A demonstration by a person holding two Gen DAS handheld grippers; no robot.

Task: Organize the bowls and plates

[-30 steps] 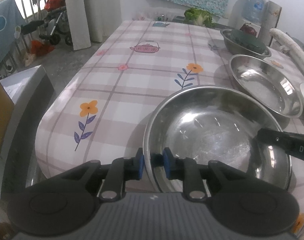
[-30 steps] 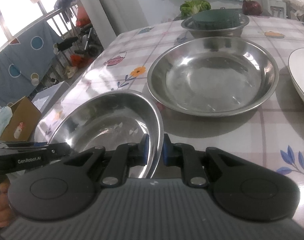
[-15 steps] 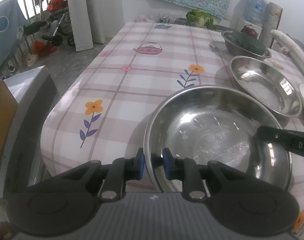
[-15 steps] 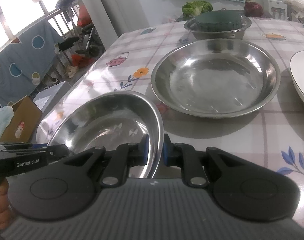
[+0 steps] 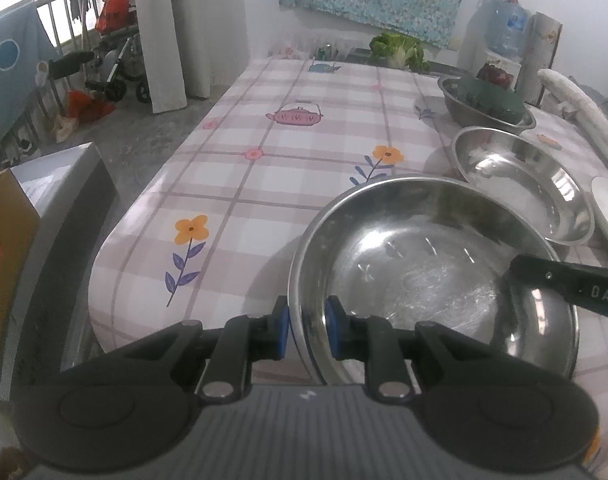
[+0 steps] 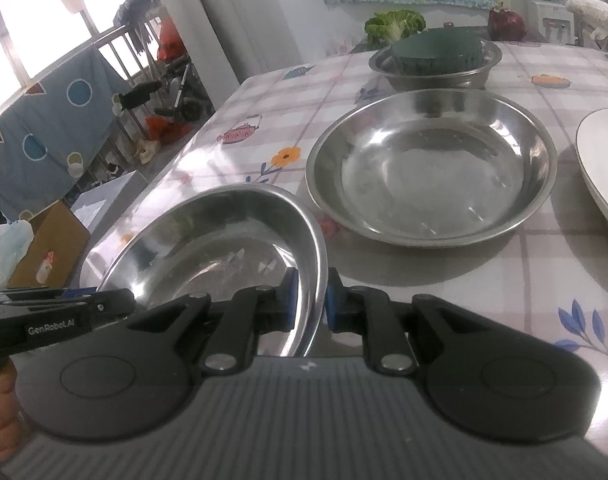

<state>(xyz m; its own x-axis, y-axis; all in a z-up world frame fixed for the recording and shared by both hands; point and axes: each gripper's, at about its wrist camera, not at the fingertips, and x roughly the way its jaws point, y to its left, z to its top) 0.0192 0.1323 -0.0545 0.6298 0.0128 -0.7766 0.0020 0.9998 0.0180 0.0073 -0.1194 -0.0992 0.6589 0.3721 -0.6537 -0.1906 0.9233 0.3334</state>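
Left tool (image 5: pixel 307 329) is clamped on the near rim of the steel bowl (image 5: pixel 432 276), blue pads either side of the metal, and the right tool (image 6: pixel 307 300) is pinching the opposite rim of that same bowl (a two-handed carry, by the look of it). Whether the bowl touches the checked tabletop (image 5: pixel 264 168) or sits just above its near corner is hard to call. Moving right, a second steel bowl (image 6: pixel 430 170) rests just beside it. Behind that stands a third bowl (image 6: pixel 436 66) with something dark green inside. At the far right edge, a white plate (image 6: pixel 600 168).
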